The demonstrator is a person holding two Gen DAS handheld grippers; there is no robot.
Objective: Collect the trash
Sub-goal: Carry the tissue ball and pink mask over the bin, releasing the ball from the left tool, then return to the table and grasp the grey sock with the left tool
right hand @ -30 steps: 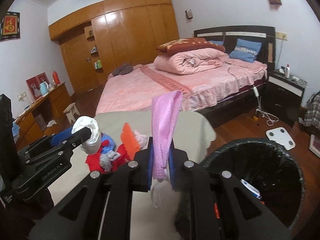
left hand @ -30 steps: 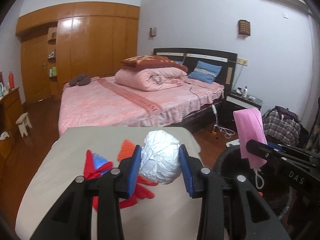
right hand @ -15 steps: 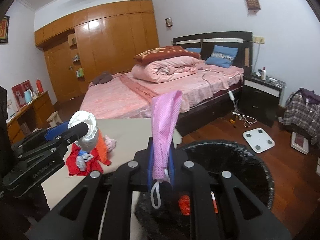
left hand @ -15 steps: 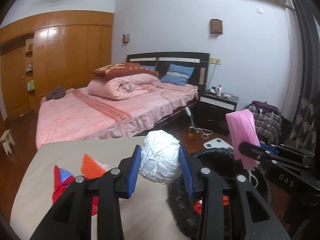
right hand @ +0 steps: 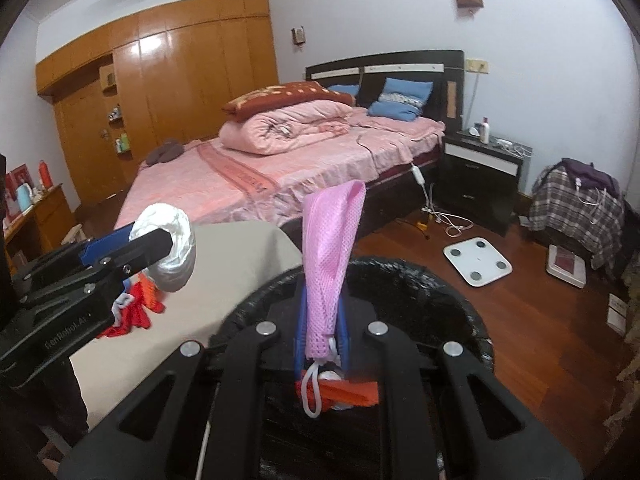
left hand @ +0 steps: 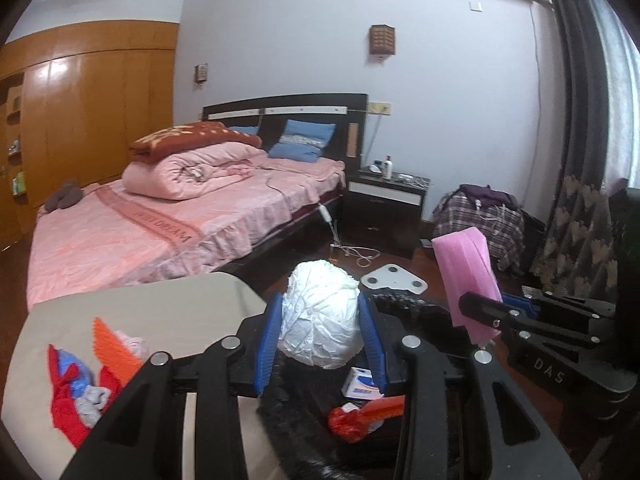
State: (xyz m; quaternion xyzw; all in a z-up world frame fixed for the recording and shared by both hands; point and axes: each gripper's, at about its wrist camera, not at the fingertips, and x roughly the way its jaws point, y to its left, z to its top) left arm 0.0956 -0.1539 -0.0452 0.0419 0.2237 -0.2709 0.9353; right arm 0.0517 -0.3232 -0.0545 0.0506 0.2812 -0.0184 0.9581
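Left claw (left hand: 320,338), lower centre of the left wrist view, is clamped on a crumpled white wad (left hand: 322,316) btwn its blue pads (left hand: 267,344), held over the black-lined trash bin (left hand: 424,312). In the bin: red scraps (left hand: 348,420) & a small white/blue packet (left hand: 360,386). Right claw (right hand: 322,334), lower centre of the right wrist view, is narrow, pinching a pink mesh mask (right hand: 330,260) that stands upright, white ear loop (right hand: 312,392) dangling, above the bin's rim (right hand: 460,292). Lower left of the left view: beige tabletop (left hand: 160,312) w/ a pile of red, orange & blue trash (left hand: 86,380) left on it. Pink bed (left hand: 160,216) fills mid-left bkgd; white scale (right hand: 478,262) on the wood floor, right of centre.
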